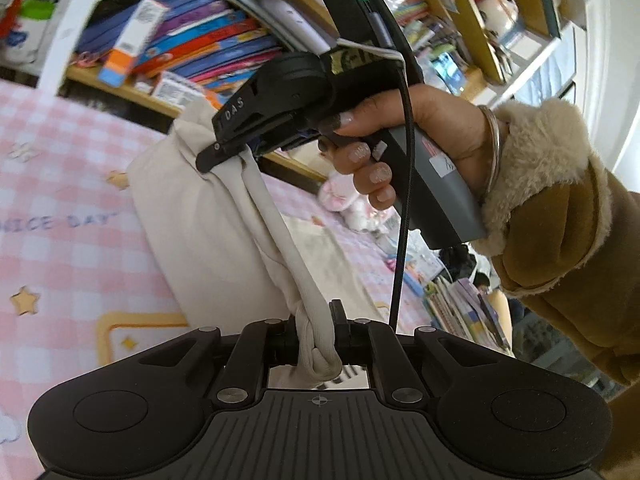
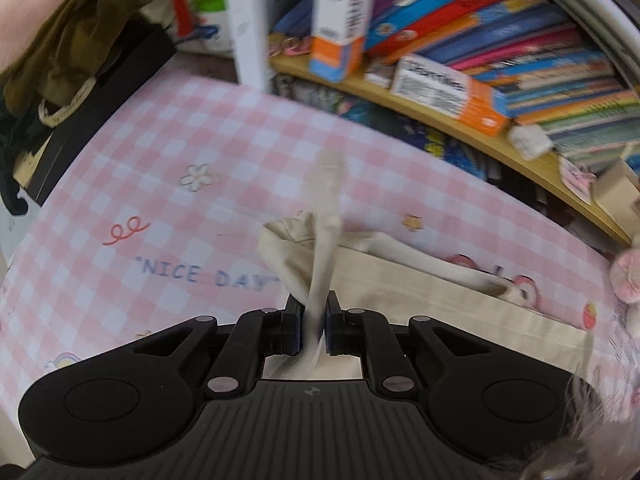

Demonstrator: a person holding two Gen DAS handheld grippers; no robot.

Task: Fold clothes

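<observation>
Pinching a ropy twist of cream cloth (image 1: pixel 224 216), left gripper (image 1: pixel 318 336) and right gripper (image 2: pixel 314 320) are both clamping it above pink gingham sheet (image 2: pixel 140 168).

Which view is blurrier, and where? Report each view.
Right wrist view: motion blur smears the cream cloth above the right gripper and the books. Left wrist view: sharper, the left gripper and cloth crisp; fisheye bends the shelf in both.
</observation>
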